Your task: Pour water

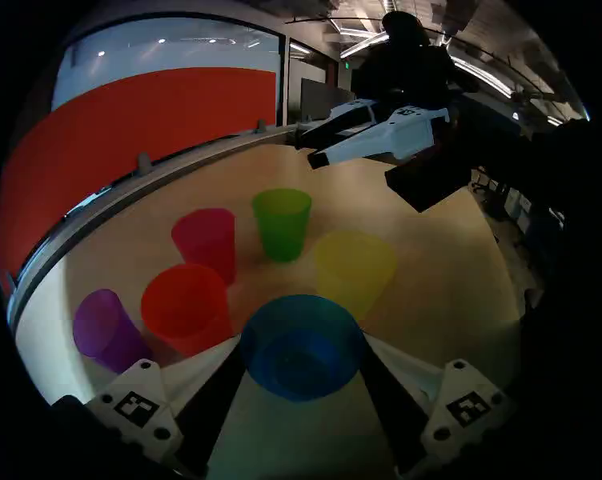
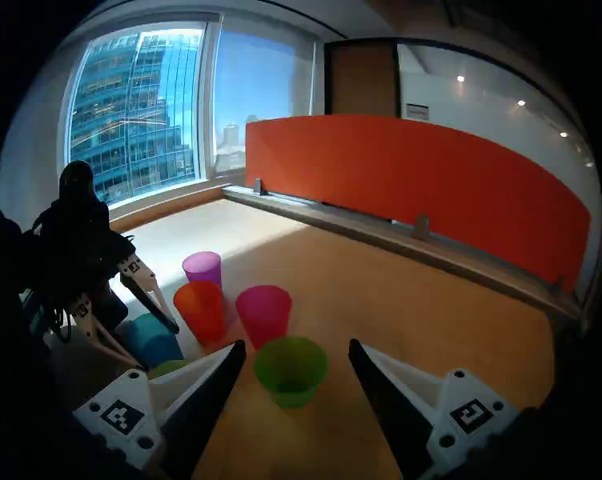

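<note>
Blue cup (image 1: pixel 301 364) clamped in left tool (image 1: pixel 301 346), partly hiding yellow cup (image 1: pixel 355 268); right tool (image 2: pixel 294 344) apart.

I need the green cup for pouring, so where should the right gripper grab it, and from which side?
Grip the green cup across its side walls below the rim, approaching level from the near side. It stands upright in line with the gap of the open right gripper and narrows toward the base, so a high grip likely holds best.
</note>
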`<state>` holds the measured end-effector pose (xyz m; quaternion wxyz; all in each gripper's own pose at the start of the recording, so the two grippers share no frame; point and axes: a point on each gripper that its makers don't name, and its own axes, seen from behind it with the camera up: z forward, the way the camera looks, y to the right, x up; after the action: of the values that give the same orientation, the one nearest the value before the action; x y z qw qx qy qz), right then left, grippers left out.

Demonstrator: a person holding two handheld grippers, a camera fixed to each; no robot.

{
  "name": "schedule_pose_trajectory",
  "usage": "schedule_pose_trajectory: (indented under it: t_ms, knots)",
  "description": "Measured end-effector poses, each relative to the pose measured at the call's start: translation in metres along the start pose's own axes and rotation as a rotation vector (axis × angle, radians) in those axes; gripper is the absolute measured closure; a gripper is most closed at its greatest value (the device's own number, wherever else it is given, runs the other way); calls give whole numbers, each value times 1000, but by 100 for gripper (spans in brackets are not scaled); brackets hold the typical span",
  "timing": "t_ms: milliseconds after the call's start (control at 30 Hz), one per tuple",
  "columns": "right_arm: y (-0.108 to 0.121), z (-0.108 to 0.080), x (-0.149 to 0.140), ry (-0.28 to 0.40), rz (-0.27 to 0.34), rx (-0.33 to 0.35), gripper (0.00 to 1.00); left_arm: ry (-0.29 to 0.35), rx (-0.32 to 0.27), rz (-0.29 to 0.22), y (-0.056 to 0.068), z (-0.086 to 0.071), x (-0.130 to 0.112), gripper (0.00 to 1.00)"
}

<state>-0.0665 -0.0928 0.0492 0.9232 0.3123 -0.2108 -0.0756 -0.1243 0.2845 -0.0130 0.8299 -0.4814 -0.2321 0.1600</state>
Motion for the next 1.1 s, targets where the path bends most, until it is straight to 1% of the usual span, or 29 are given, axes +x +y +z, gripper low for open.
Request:
schedule_pose_trajectory:
  t_ms: [167,267,567,667,833,1100]
  knots:
    - [-3,6,-10,-25,-1,6,0,6,11,-4,-3,-5,-1,11]
    - [-3,10,-20,-50,3,7,0,20,18,-14,-5,-9,2,11]
    - [-6,19,-40,-96,9,13,0,76,27,-49,-10,-28,16,11]
    - [-6,21,-45,-107,8,13,0,96,37,-56,-14,-36,22,11]
    - [-4,27,-54,-128,1,2,0,122,62,-66,-24,-48,29,11]
    - [-6,42,-62,-148,1,5,0,152,102,-87,-41,-65,35,11]
